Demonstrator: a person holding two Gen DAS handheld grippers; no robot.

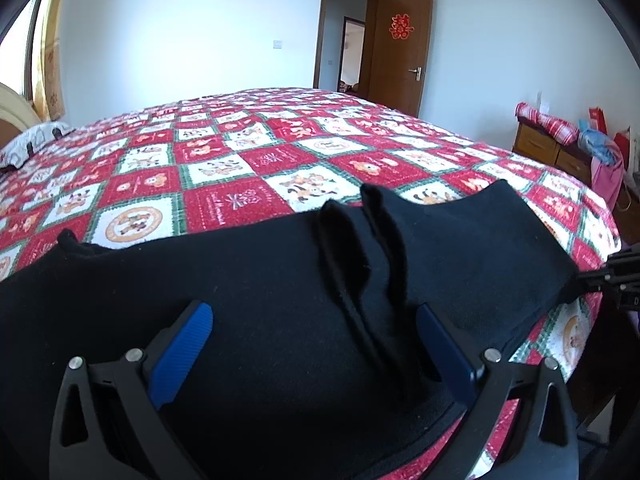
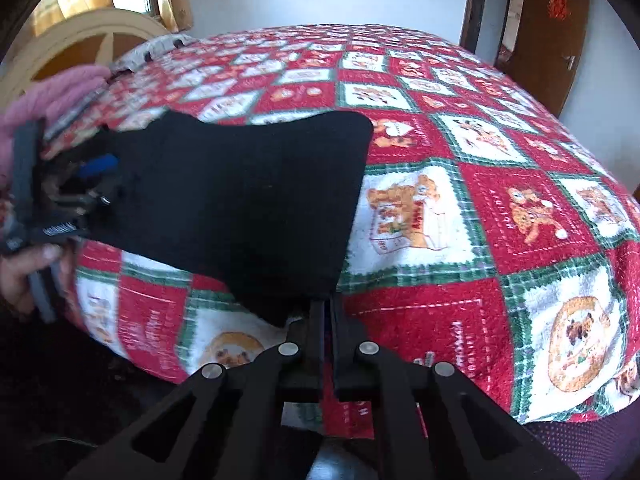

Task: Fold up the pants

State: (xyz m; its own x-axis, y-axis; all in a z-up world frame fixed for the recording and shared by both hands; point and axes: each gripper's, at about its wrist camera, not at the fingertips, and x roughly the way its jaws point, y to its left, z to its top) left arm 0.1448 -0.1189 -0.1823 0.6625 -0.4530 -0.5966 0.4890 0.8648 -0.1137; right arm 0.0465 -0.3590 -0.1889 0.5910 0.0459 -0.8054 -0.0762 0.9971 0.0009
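Note:
Black pants [image 1: 260,300] lie spread across the near edge of the bed. My left gripper [image 1: 312,312] is open over them, blue pads [image 1: 188,344] wide apart. A raised ridge of black cloth [image 1: 372,264] stands between the fingers, close to the right one. In the right wrist view the pants [image 2: 248,192] stretch from the left gripper [image 2: 96,180], held by a hand in a pink sleeve [image 2: 44,96], down to my right gripper [image 2: 326,308]. That gripper is shut on the pants' lower corner. It shows at the far right [image 1: 612,276] in the left wrist view.
A red, white and green patchwork bedspread [image 1: 240,152] covers the bed and drops over its near edge [image 2: 440,360]. A pillow [image 1: 28,144] and a headboard [image 2: 92,40] are at the left. A wooden dresser [image 1: 552,148] piled with cloth and an open door [image 1: 400,52] lie beyond.

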